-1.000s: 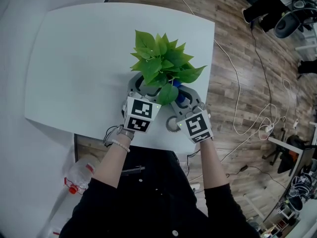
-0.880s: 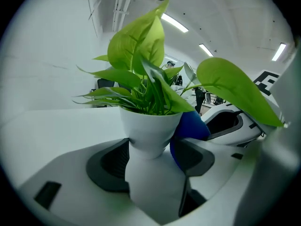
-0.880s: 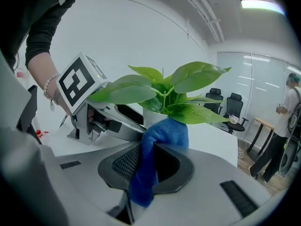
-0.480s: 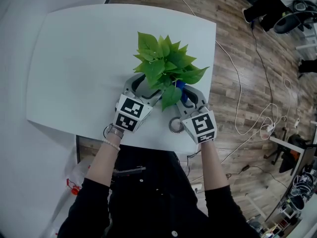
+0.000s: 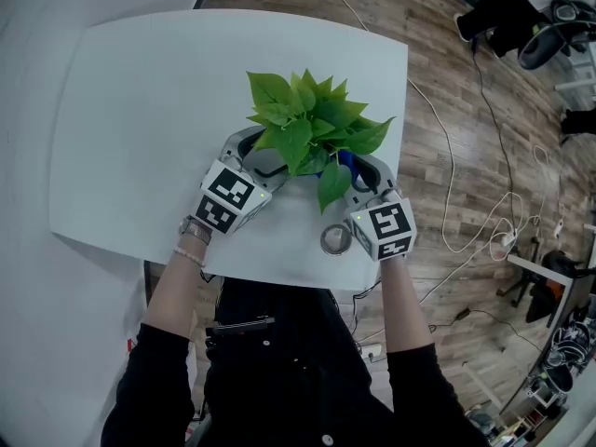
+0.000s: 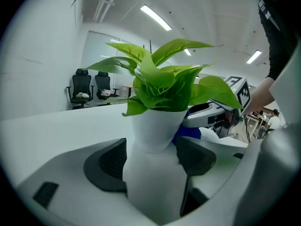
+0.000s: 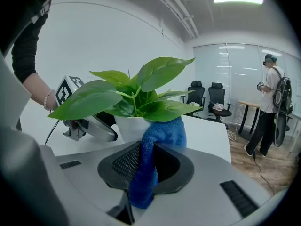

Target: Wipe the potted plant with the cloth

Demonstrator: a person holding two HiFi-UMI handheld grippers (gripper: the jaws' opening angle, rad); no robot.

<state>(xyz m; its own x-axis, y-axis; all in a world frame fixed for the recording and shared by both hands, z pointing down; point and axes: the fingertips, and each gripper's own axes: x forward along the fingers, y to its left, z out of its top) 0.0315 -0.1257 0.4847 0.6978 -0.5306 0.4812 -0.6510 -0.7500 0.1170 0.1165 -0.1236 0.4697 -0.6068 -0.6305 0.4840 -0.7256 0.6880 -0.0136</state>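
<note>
Pot loose between the left jaws, cloth clamped in the right.

Head view: the potted plant [image 5: 312, 128] is seen near the front edge of the white table [image 5: 140, 110], flanked by the left gripper [image 5: 264, 156] and the right gripper [image 5: 361, 170]. Left gripper view: the white pot [image 6: 155, 131] is framed between jaws that have just been opening, and no pad is seen pressing on it. Right gripper view: the blue cloth [image 7: 155, 147] is pinched between closed jaws, its tip up against the lower leaves. Risk, as judged: with the pot unheld, a sideways wipe could shove or tip it, and a leaf dragged hard could be torn.
</note>
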